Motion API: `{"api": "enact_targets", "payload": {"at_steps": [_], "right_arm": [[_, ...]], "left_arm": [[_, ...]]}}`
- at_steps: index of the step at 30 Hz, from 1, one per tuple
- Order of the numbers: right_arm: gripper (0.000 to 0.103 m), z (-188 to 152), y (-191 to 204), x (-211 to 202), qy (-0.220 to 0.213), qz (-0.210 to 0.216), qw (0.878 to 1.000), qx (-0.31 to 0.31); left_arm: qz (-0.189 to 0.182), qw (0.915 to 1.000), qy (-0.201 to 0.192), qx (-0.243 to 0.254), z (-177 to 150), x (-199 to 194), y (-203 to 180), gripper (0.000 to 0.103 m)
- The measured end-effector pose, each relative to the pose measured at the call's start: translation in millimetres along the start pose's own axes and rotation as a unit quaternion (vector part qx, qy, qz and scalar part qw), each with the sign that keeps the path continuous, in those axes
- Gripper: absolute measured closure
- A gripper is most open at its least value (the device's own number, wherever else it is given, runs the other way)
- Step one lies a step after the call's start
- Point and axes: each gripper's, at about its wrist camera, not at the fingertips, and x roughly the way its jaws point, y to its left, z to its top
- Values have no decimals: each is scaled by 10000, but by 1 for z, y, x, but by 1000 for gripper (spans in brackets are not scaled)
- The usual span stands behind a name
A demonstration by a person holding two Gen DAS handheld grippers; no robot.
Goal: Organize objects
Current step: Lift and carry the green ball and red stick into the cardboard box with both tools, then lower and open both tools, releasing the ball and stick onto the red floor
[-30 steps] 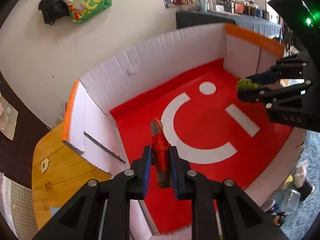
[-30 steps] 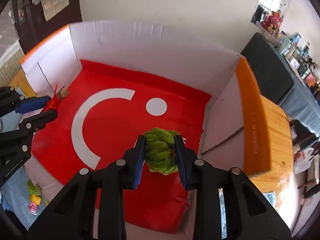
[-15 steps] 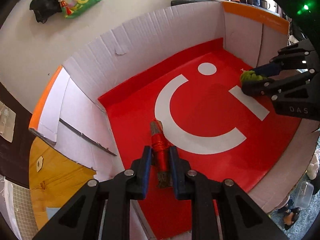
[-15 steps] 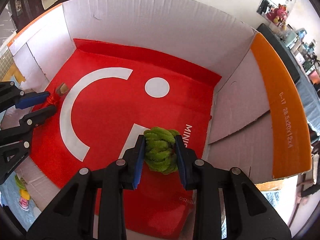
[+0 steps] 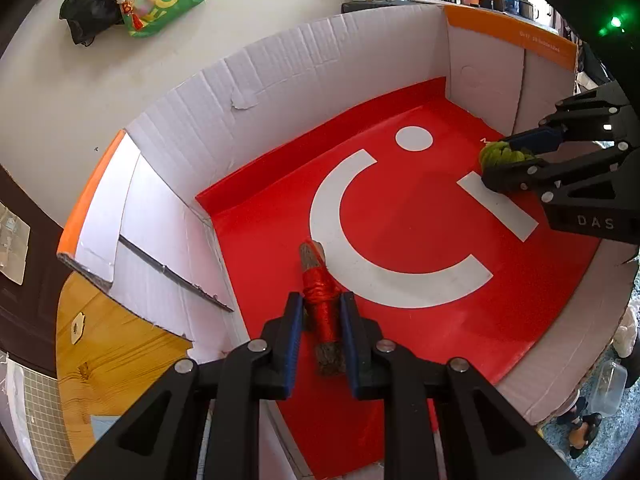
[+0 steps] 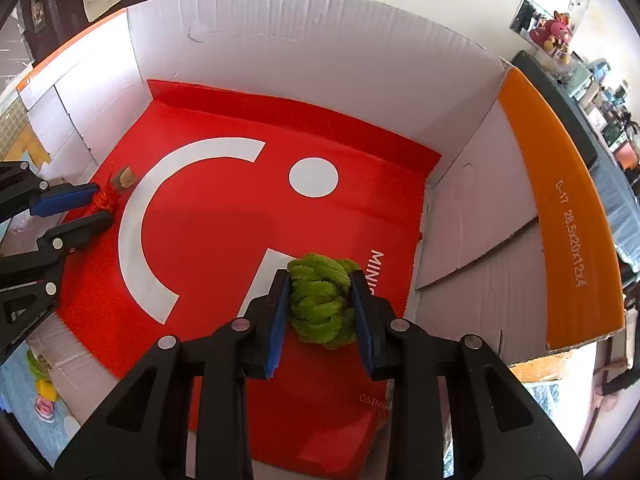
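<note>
Risk no. 1: green yarn ball rolls once let go, since it's round & soft, and could end up away from its side of the cardboard box. Stick wrapped in red thread could tip or snag on a pad when released. Left tongs clenched on the stick, right tongs clenched on the yarn, both low inside the box. Box holds only a red sheet w/ white markings; nothing lies loose on it yet.
</note>
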Motion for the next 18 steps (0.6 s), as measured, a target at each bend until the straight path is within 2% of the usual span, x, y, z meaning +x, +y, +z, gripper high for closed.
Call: {"api": "enact_targets", "payload": {"at_steps": [14, 16, 18], "right_arm": [[72, 1, -3, 0, -23, 8, 10000, -35], [71, 2, -5, 0, -24, 20, 10000, -39], [63, 6, -10, 3, -27, 124, 9999, -66]], "left_arm": [[-19, 9999, -49, -96, -2, -5, 11, 76], [0, 9999, -66, -120, -7, -2, 10, 72], [-25, 9998, -90, -160, -8, -3, 12, 65]]}}
